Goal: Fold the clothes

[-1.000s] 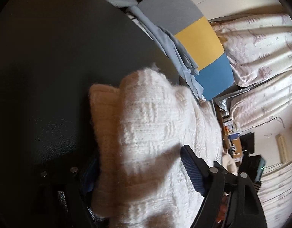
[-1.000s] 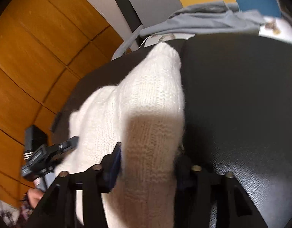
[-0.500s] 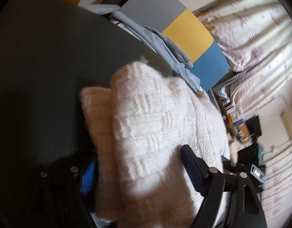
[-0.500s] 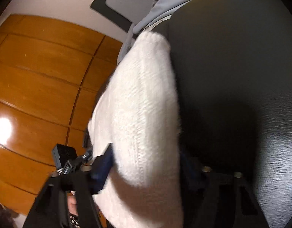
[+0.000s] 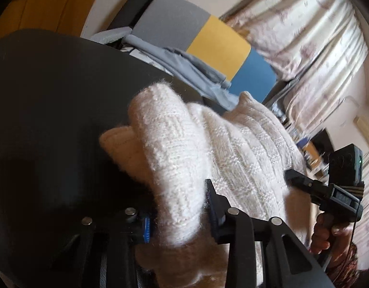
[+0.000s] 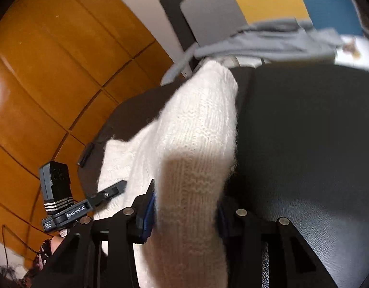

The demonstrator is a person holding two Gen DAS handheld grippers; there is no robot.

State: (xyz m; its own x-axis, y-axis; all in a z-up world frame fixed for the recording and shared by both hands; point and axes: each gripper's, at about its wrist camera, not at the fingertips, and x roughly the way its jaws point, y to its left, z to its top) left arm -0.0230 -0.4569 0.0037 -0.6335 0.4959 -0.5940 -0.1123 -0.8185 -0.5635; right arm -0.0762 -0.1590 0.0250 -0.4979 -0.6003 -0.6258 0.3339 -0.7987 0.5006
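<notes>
One fluffy white knit sweater (image 5: 222,148) sits mid-frame in both wrist views, bunched on a black leather surface (image 5: 52,110). Left gripper (image 5: 178,210) is closing on a thick fold of it at the bottom centre, pads already squeezing the knit. Right gripper (image 6: 186,212) is doing the same, jaws closing on another bunched fold, low in its frame. Behind, upper centre, a blue-grey garment (image 6: 268,43) is draped by a grey, yellow and blue panel (image 5: 208,38). Wooden panelling (image 6: 52,72) fills the left side.
</notes>
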